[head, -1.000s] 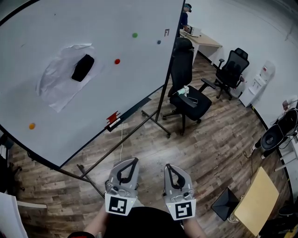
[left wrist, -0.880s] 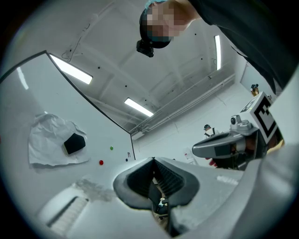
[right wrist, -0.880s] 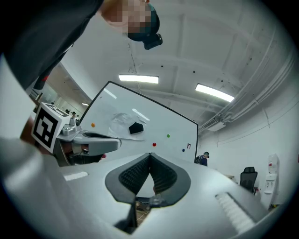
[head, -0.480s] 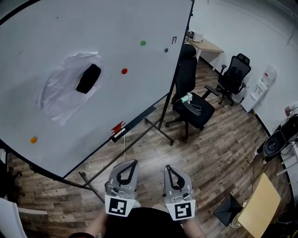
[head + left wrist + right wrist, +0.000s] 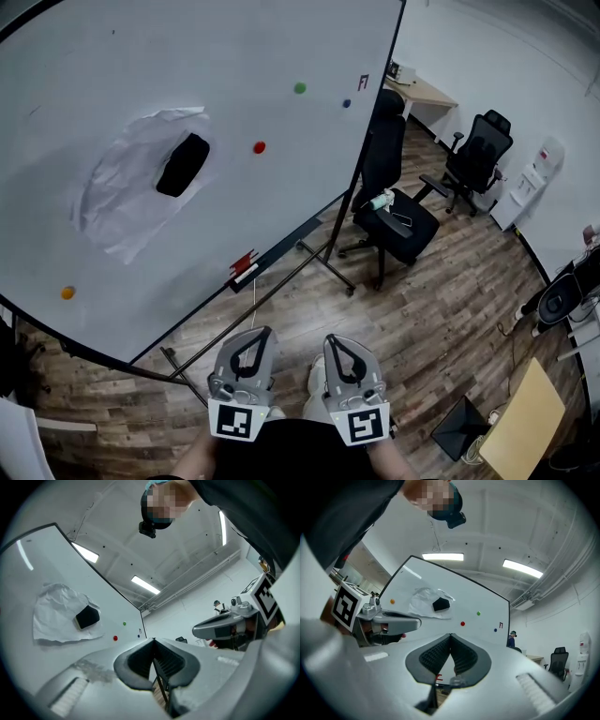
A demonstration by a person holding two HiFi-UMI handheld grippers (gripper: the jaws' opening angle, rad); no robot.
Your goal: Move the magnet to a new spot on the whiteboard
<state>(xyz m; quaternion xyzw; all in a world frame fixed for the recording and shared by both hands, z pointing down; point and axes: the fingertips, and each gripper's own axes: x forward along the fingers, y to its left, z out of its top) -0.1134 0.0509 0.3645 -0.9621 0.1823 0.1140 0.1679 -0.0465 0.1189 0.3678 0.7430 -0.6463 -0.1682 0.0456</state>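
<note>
As the whiteboard is brought closer than a second ago, the left gripper and right gripper are held low, fingers pressed together on nothing, and the red magnet is left unreached.

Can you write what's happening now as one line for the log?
left gripper: shut, empty | right gripper: shut, empty | red magnet: on whiteboard, untouched

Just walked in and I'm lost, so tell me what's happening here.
A person faces a whiteboard with a gripper in each hand. The left gripper and right gripper hang low by the body, jaws shut and empty. The red magnet, green magnet, blue magnet and orange magnet sit on the board, none touched yet.
</note>
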